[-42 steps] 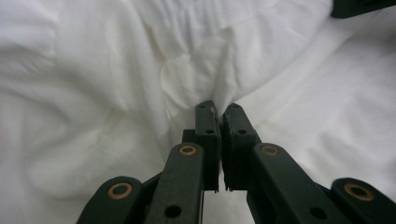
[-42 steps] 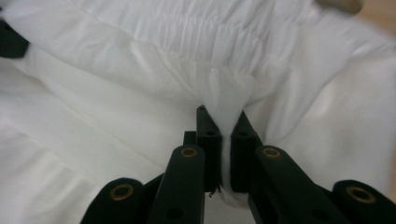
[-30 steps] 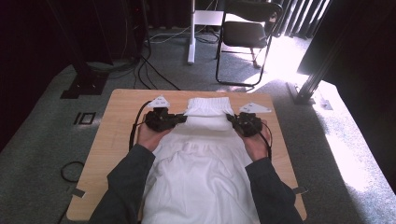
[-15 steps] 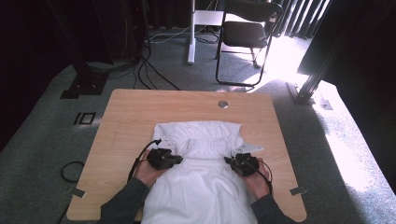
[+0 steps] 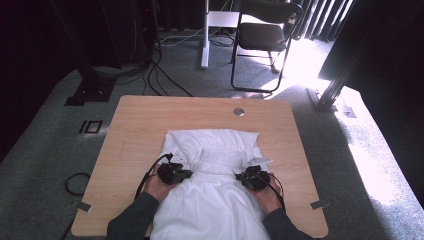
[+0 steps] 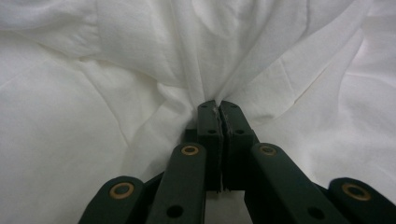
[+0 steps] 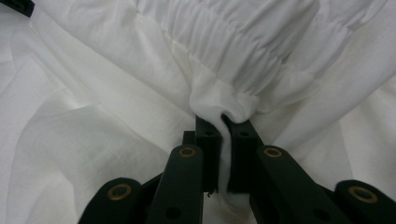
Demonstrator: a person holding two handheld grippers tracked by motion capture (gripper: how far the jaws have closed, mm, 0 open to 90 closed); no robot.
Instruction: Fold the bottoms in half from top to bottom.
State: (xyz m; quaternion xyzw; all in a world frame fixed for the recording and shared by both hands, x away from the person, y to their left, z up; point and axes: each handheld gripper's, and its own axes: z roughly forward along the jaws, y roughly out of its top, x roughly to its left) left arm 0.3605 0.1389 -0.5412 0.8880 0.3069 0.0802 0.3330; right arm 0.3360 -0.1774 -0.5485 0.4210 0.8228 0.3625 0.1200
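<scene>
A white garment point(image 5: 215, 195) with an elastic gathered band point(image 5: 220, 156) lies on the wooden table, folded back toward the near edge. My left gripper point(image 5: 181, 173) rests on its left side, jaws shut on a pinch of the white cloth point(image 6: 205, 88). My right gripper point(image 5: 245, 177) sits on its right side, jaws shut on a fold of the cloth just below the gathered band point(image 7: 233, 46). In the left gripper view the gripper point(image 6: 218, 108) squeezes thin fabric. In the right gripper view the gripper point(image 7: 224, 120) holds a thicker roll of fabric.
The wooden table point(image 5: 145, 125) has bare room to the left, right and far side of the garment. A small round metal cap point(image 5: 238, 111) sits near its far edge. A folding chair point(image 5: 265, 37) and cables point(image 5: 165, 82) stand on the carpet beyond.
Both grippers have pulled the garment's far edge toward the near side of the table, folding it over itself. The far part of the table is now uncovered.
</scene>
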